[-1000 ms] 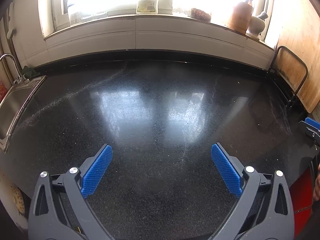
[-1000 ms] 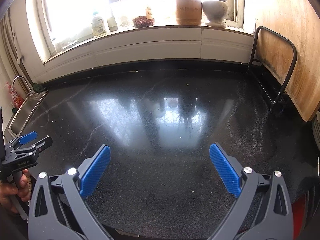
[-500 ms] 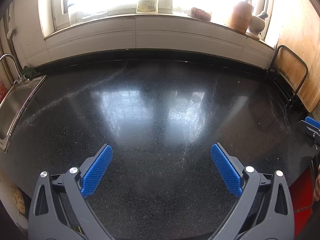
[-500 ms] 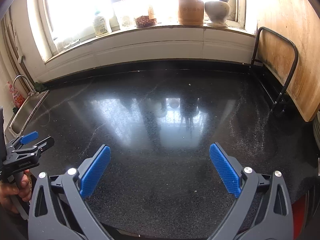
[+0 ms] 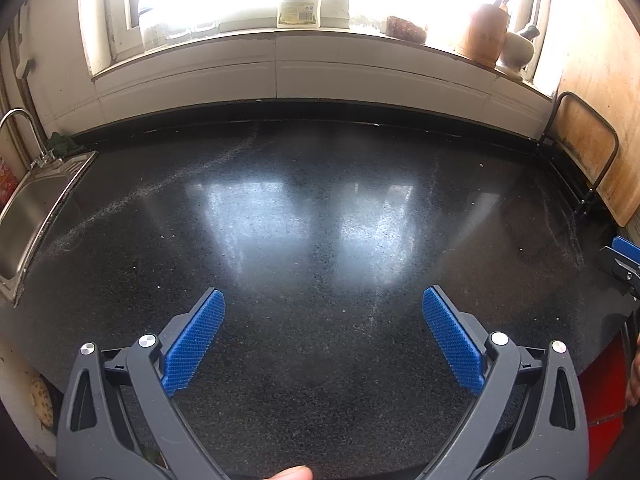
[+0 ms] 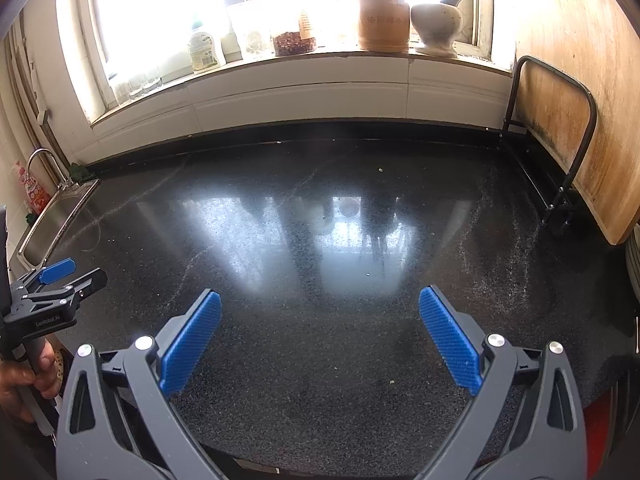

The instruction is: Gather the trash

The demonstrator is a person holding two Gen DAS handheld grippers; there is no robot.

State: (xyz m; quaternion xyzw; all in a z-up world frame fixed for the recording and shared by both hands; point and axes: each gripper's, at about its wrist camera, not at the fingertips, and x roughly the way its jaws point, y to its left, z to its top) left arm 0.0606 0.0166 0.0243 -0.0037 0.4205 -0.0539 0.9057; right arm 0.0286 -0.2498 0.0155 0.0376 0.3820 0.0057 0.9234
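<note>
My left gripper (image 5: 323,300) is open and empty above the near part of a black speckled counter (image 5: 312,208). My right gripper (image 6: 320,302) is open and empty over the same counter (image 6: 320,216). The left gripper also shows at the left edge of the right wrist view (image 6: 60,276), and the right gripper's tip shows at the right edge of the left wrist view (image 5: 622,256). Only tiny pale crumbs (image 6: 392,381) lie on the counter; no larger piece of trash is in view.
A steel sink (image 5: 28,216) with a tap sits at the left end. A wooden board in a black rack (image 6: 576,92) stands at the right. The windowsill holds a bottle (image 6: 204,50), a jar (image 6: 294,40), a wooden utensil pot (image 6: 384,16) and a mortar (image 6: 436,24). Something red (image 5: 600,380) is below the counter's front edge.
Nothing has visibly changed on the counter. The right wrist view has drifted slightly; both grippers stay open.
</note>
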